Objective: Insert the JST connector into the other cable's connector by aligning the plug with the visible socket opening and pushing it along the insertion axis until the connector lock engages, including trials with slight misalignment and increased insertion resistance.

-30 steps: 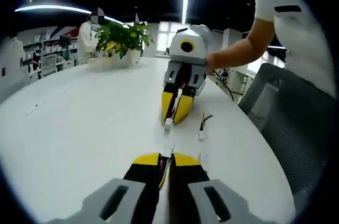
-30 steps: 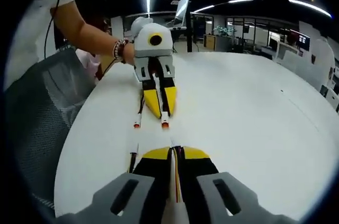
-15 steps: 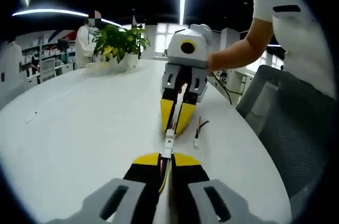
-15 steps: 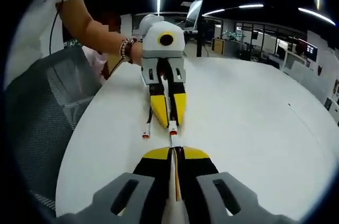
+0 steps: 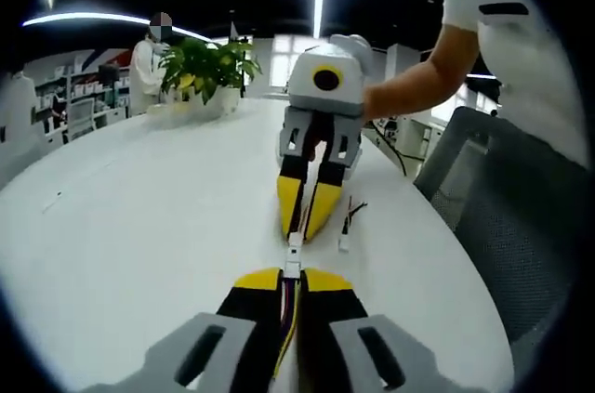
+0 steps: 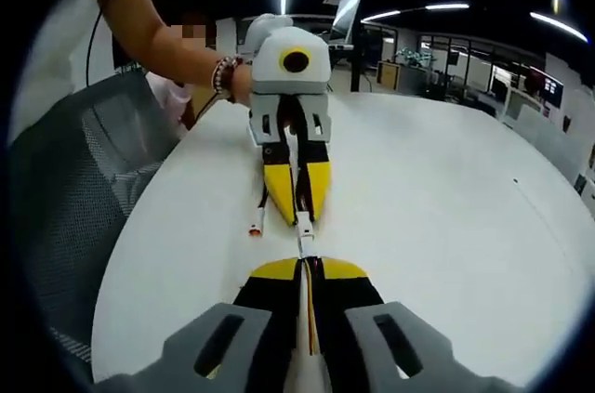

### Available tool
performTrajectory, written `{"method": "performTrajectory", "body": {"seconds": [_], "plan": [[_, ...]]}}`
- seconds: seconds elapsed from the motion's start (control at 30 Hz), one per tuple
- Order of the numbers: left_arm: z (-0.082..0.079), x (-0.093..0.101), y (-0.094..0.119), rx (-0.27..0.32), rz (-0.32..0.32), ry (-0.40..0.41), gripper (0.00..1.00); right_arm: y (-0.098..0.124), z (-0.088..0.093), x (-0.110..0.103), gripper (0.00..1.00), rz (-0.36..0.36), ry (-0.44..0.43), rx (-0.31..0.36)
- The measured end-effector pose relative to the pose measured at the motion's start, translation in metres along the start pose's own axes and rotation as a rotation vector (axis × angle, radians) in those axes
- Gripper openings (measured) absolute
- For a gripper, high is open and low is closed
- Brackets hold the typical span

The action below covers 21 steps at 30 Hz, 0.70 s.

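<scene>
On the white table (image 5: 130,216) my two grippers face each other tip to tip. My left gripper (image 5: 292,276) is shut on a thin wired cable whose white connector (image 5: 293,267) pokes out of its yellow tips. My right gripper (image 5: 306,218) is shut on the other cable, its white connector (image 5: 295,242) held just ahead of the first; the two look in line and touching. In the right gripper view, my right gripper (image 6: 307,268) holds its cable while the left gripper (image 6: 297,211) carries a red-and-white connector (image 6: 303,222) right at my tips.
A loose connector end (image 5: 342,243) lies beside the right gripper, and another one (image 6: 256,225) lies beside the left. A potted plant (image 5: 206,66) stands at the far table edge. A grey mesh chair (image 5: 507,226) is near the table's rim. A person stands far back.
The two grippers have closed the gap between them. The connectors, apart a second ago, now meet between the tips.
</scene>
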<state>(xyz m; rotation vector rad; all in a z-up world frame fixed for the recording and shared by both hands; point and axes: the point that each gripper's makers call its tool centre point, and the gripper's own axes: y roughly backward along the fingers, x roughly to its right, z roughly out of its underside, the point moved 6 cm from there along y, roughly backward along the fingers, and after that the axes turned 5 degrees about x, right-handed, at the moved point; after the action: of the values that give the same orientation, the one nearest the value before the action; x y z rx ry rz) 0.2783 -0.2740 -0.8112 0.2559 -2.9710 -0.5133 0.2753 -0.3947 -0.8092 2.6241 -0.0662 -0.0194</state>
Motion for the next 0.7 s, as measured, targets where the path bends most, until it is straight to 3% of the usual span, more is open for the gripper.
{"method": "performTrajectory", "body": {"seconds": [0.7], "plan": [[-0.003, 0.014, -0.005, -0.024, 0.043, -0.054, 0.0, -0.001, 0.002, -0.001, 0.04, -0.024, 0.012, -0.009]]}}
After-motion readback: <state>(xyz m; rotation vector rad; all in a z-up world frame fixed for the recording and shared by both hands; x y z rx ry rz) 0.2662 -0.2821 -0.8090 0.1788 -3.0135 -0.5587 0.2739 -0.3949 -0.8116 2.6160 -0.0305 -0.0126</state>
